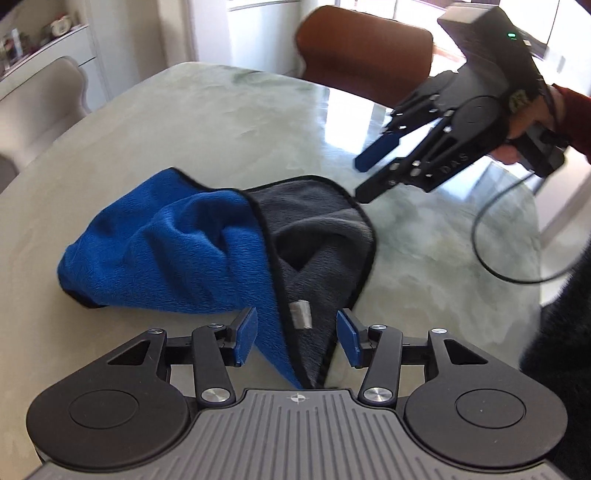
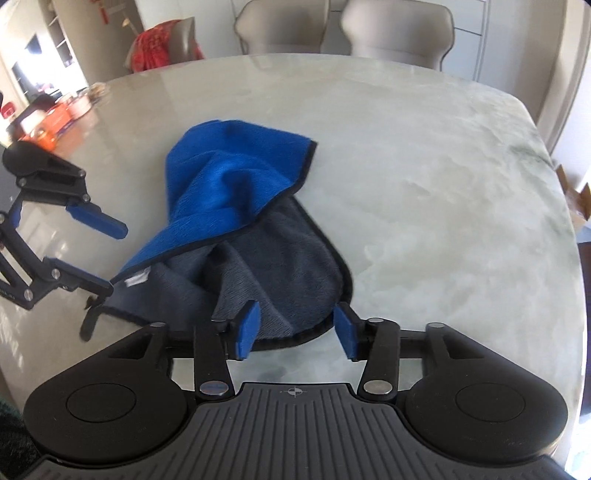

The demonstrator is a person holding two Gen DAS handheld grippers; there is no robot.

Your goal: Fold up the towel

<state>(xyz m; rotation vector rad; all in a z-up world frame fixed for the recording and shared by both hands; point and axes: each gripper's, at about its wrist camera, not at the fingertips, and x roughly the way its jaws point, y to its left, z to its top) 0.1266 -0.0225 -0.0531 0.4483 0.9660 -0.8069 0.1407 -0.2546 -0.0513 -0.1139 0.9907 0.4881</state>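
Observation:
A towel, blue on one side and grey on the other with black trim, lies crumpled on the pale marble table (image 1: 155, 122), seen in the left wrist view (image 1: 207, 251) and the right wrist view (image 2: 240, 221). My left gripper (image 1: 297, 338) is open, with a towel corner bearing a white tag (image 1: 301, 314) lying between its blue pads. It also shows at the left of the right wrist view (image 2: 110, 258). My right gripper (image 2: 295, 330) is open over the towel's near grey edge. In the left wrist view it (image 1: 364, 177) hovers open by the towel's far edge.
A brown chair (image 1: 364, 44) stands behind the table in the left wrist view. Two beige chairs (image 2: 397, 29) stand at the table's far side in the right wrist view. A black cable (image 1: 491, 251) hangs from the right gripper. Bare tabletop (image 2: 443, 184) lies right of the towel.

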